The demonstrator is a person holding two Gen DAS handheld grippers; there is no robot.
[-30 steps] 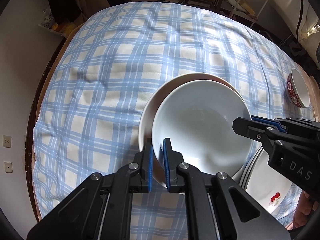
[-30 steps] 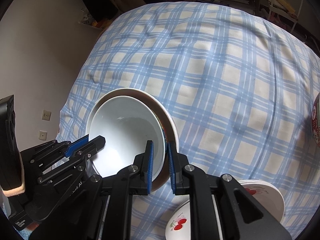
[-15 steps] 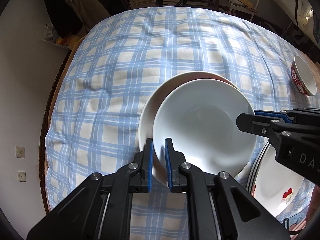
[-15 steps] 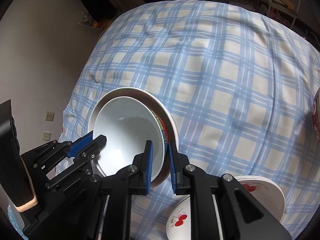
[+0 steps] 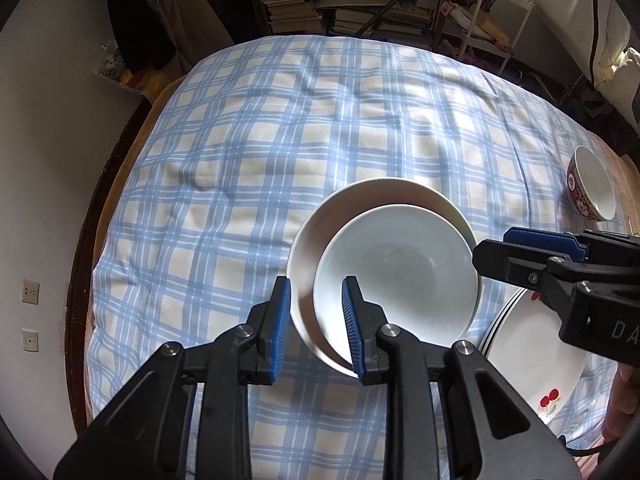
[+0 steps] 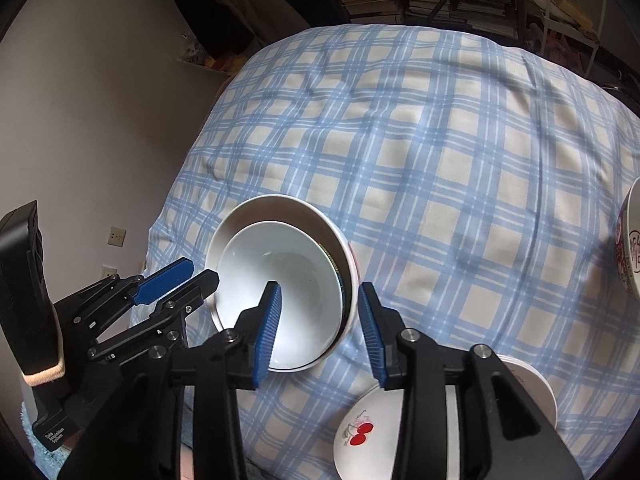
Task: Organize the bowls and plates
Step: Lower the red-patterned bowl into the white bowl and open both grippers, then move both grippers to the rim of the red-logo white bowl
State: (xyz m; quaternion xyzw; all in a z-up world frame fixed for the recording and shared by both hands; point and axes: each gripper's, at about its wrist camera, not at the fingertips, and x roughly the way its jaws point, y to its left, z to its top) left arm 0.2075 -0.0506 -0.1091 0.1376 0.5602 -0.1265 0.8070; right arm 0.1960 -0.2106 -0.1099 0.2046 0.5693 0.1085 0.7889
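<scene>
Left wrist view: a round table draped in a soft, rumpled blue-and-cream checked cloth (image 5: 280, 152) fills the room's middle, with stacked books (image 5: 292, 8) and a white wire rack behind it. On the cloth a smooth white bowl (image 5: 396, 268) sits nested in a larger cream bowl (image 5: 352, 204), off-centre toward the near side, which looks like a fresh stacking. The left gripper (image 5: 314, 328) straddles the near rims, its ribbed blue pads parting and clear of the glazed rims; nothing is clamped. A red patterned bowl (image 5: 588, 192) stands well apart at the far right, probably the next to gather. A glossy cherry-print plate (image 5: 536, 356) lies just beside the stack.

Right wrist view: grey wall with sockets, the same cluttered shelves beyond. The right gripper (image 6: 320, 324) hangs over the stack's right rim, jaws widening, one pad inside the white bowl (image 6: 280, 280) and one outside the cream bowl (image 6: 280, 206), neither pressing. A cherry-print bowl or plate (image 6: 360, 432) lies near below; which it is I cannot tell.
</scene>
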